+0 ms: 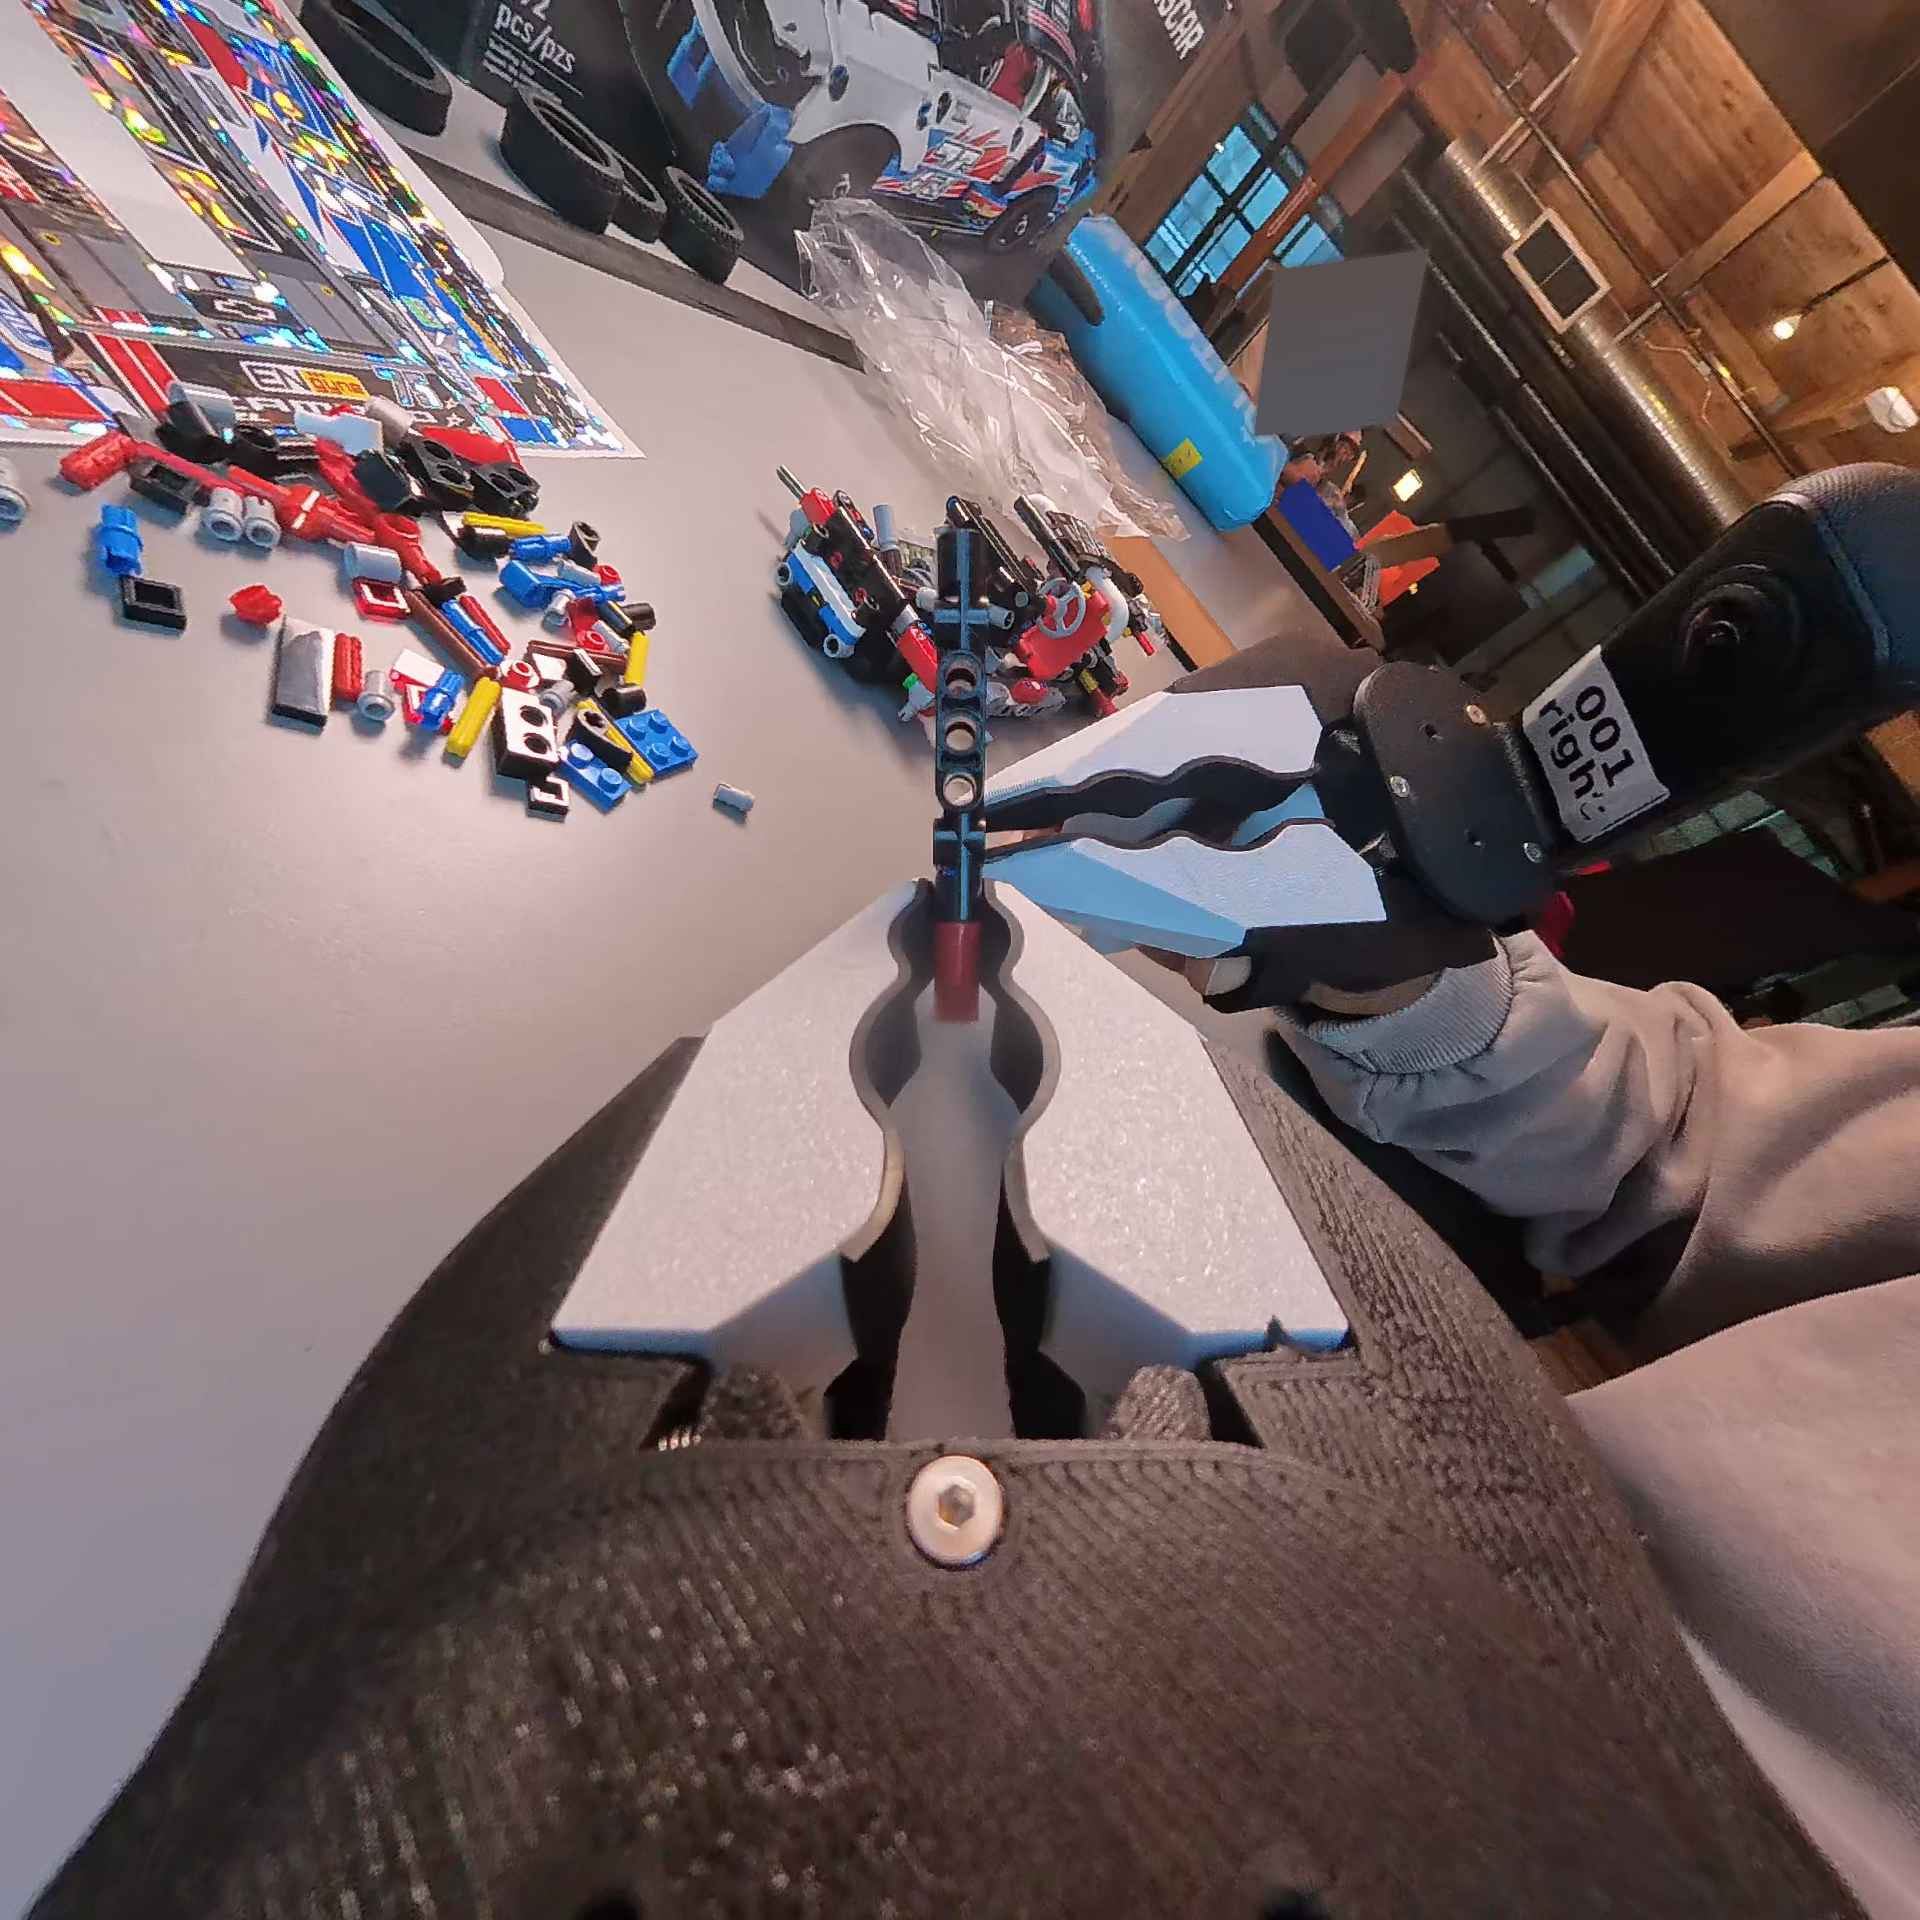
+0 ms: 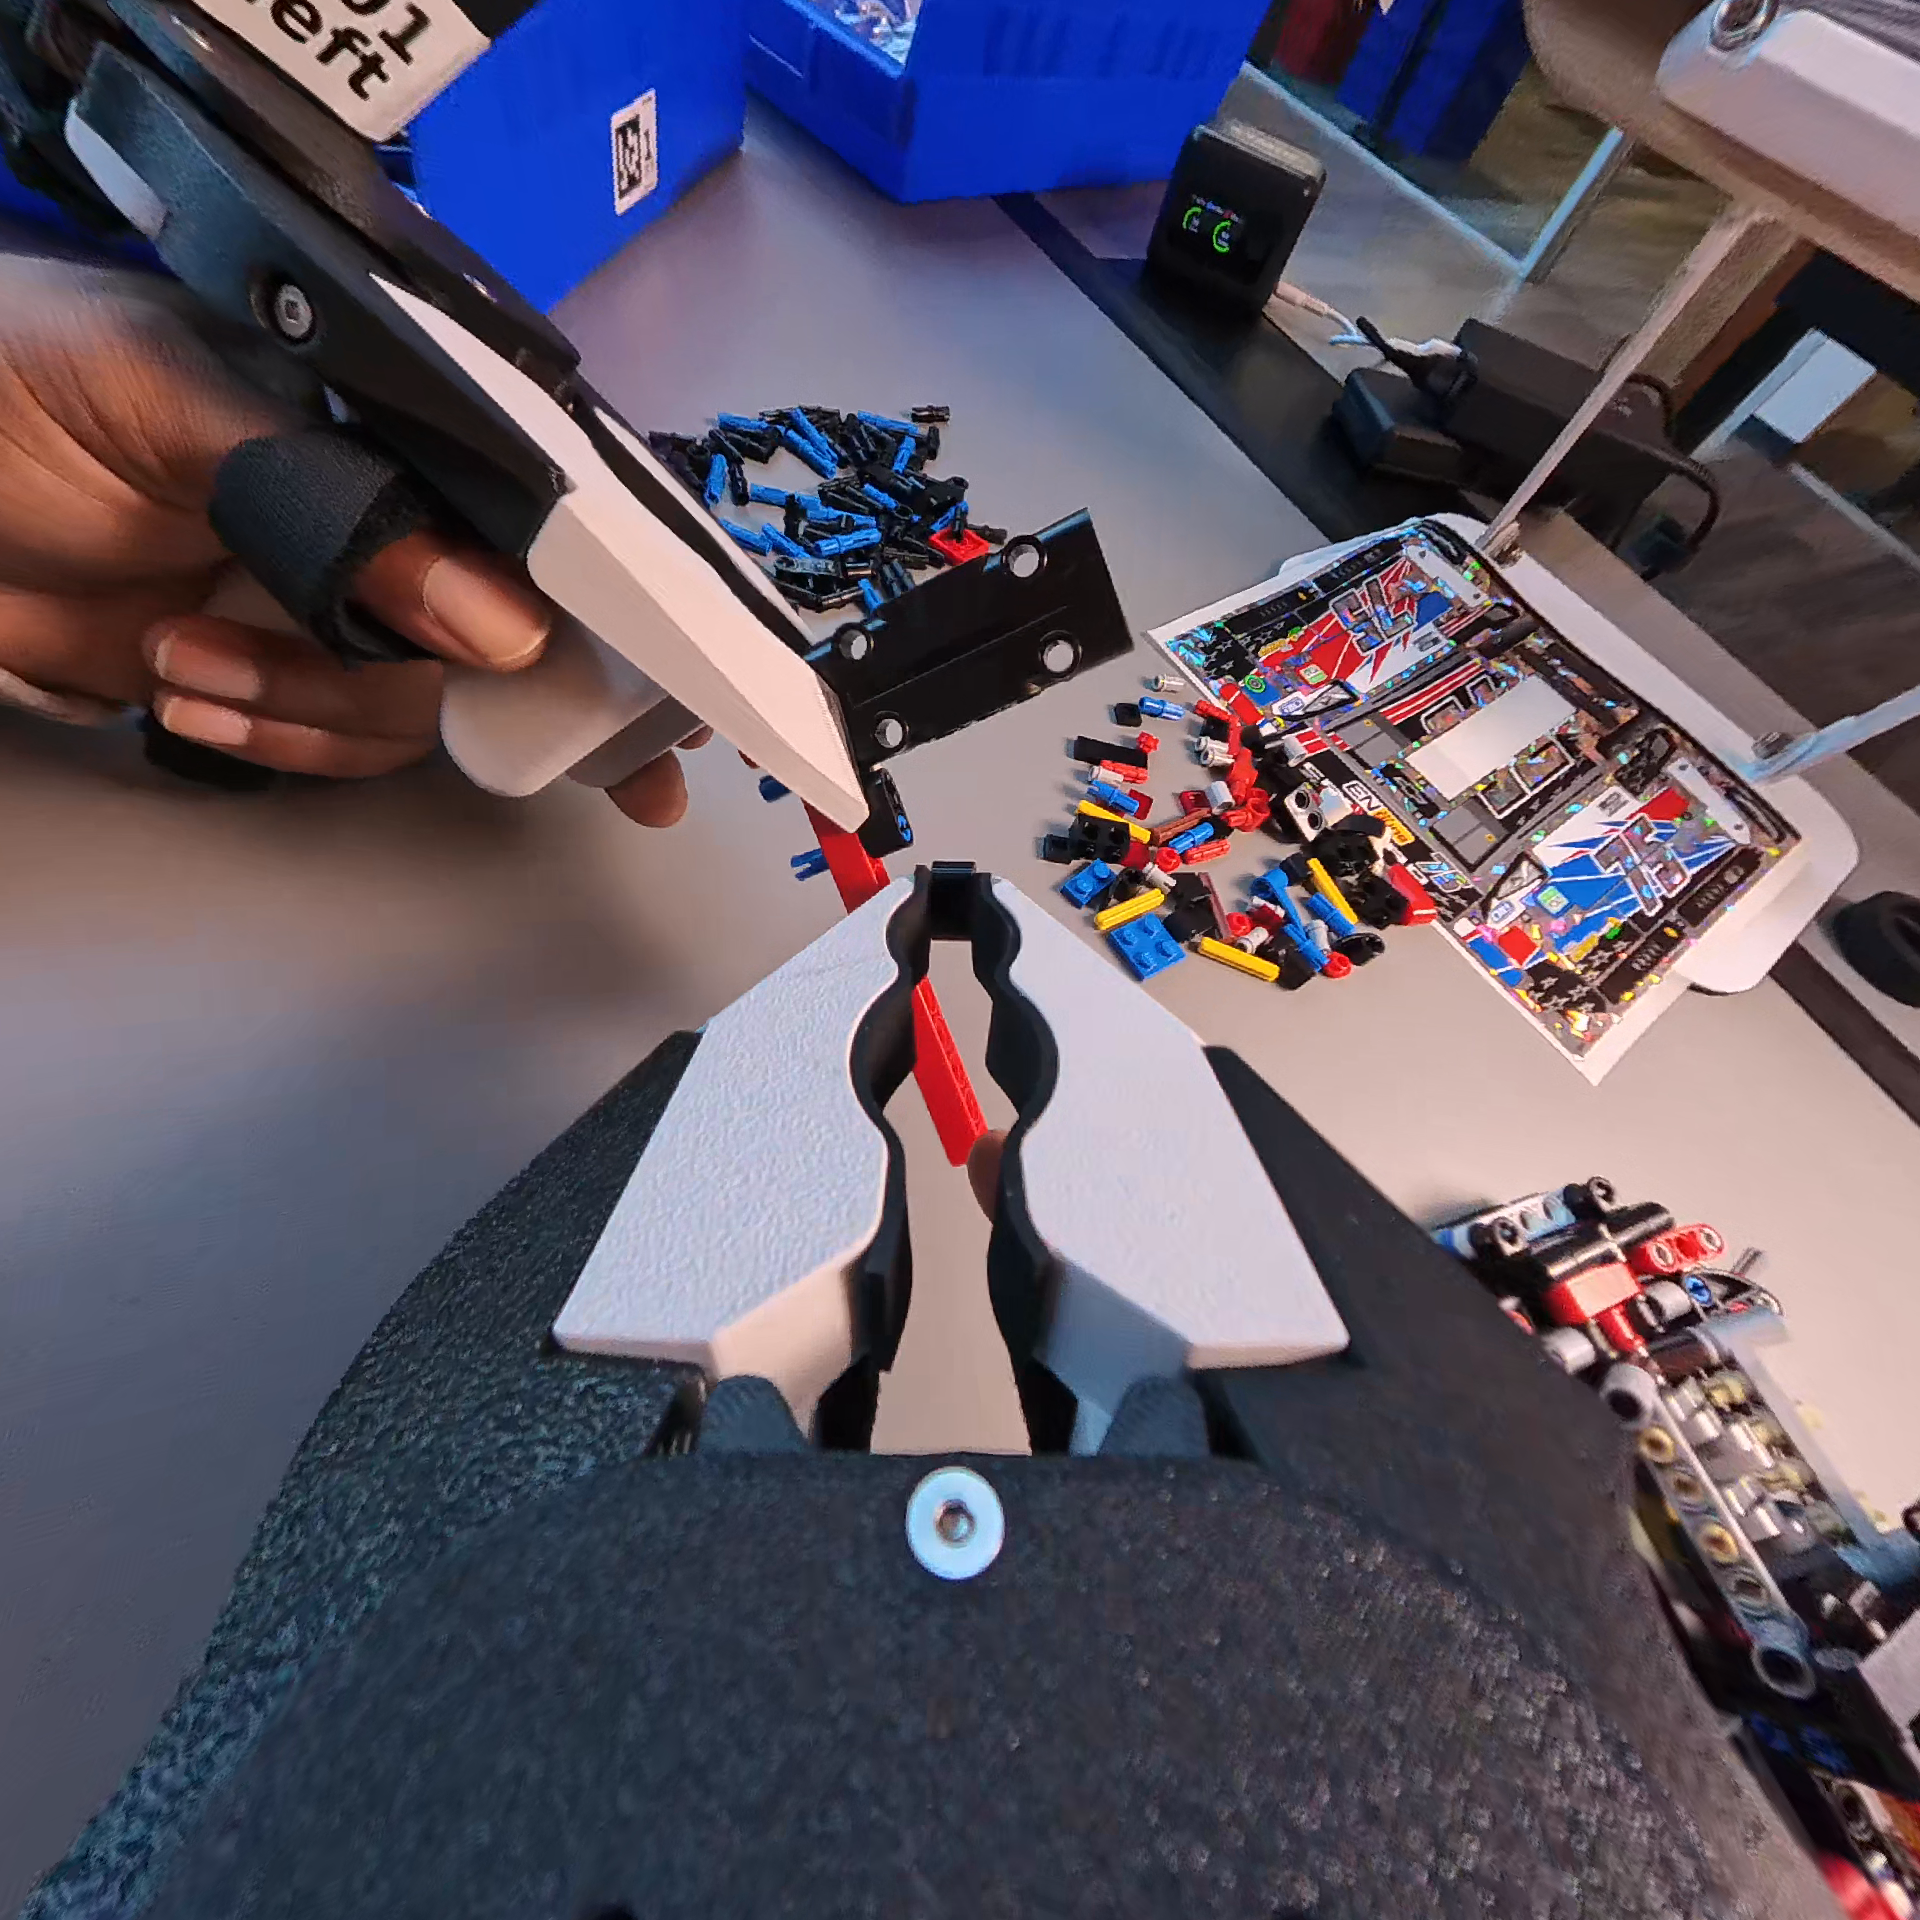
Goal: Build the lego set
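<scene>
Left wrist view, foreground: the left tongs (image 1: 956, 914) are clamped on a small sub-assembly, a dark red bush (image 1: 956, 966) seated between the tips with a black axle-and-beam piece (image 1: 958, 727) rising from it above the grey counter (image 1: 312, 1039). From the right, the right tongs (image 1: 987, 826), held by a gloved hand (image 1: 1340, 956) in a grey sleeve, close on the lower part of that same black piece. Right wrist view, foreground: the right tongs (image 2: 954, 883) grip a black piece end (image 2: 954, 891) at their tips; a red beam (image 2: 940, 1049) runs across the gap behind them, and whether it belongs to the held piece cannot be told. The left tongs (image 2: 857, 805), held in a bare hand (image 2: 239, 613), meet them from the upper left. Middle ground: a partly built model (image 1: 956, 613) stands beyond the tips; loose mixed bricks (image 1: 447, 592) lie scattered to its left, and a heap of blue and black pins (image 2: 831, 499) lies beside a black panel (image 2: 977, 644). Background: a holographic sticker sheet (image 1: 260, 260), black tyres (image 1: 582, 166), crumpled clear bags (image 1: 935, 343), the set's box (image 1: 883, 114), and blue bins (image 2: 935, 94).
</scene>
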Demonstrator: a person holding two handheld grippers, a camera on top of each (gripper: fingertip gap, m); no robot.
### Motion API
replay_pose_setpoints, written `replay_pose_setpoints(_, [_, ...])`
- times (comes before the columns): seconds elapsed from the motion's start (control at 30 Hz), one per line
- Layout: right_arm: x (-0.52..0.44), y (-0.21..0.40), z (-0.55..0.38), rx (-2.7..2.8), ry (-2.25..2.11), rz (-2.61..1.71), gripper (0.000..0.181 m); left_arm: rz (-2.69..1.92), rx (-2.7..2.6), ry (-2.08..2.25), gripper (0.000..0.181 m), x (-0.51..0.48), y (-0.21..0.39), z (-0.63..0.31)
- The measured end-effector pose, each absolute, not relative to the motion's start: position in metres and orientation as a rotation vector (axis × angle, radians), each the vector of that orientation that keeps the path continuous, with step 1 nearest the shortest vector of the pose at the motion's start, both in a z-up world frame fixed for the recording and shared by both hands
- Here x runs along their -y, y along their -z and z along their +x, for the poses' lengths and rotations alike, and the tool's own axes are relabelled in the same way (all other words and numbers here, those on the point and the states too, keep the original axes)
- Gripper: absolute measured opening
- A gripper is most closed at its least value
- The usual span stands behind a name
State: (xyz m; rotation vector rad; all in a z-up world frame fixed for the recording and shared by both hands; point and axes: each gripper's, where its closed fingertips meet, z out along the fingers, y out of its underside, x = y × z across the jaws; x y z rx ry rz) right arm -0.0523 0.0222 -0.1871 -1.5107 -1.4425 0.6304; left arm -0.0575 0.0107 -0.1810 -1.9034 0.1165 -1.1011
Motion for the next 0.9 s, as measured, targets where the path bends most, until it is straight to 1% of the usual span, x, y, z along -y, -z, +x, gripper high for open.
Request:
replay_pose_setpoints(0.27, [-0.018, 0.192, -0.055, 1.429, -0.625, -1.527, 0.005, -1.909, -0.122, 1.067, 0.004, -0.013, 0.182, -0.059])
replay_pose_setpoints(0.57, [-0.007, 0.197, -0.061, 1.289, -0.881, -1.721, 0.005, -1.876, -0.105, 1.072, 0.005, -0.015, 0.177, -0.063])
replay_pose_setpoints(0.9, [-0.006, 0.176, -0.060, 1.279, -1.013, -1.641, 0.008, -1.782, -0.106, 1.130, 0.005, -0.012, 0.160, -0.064])
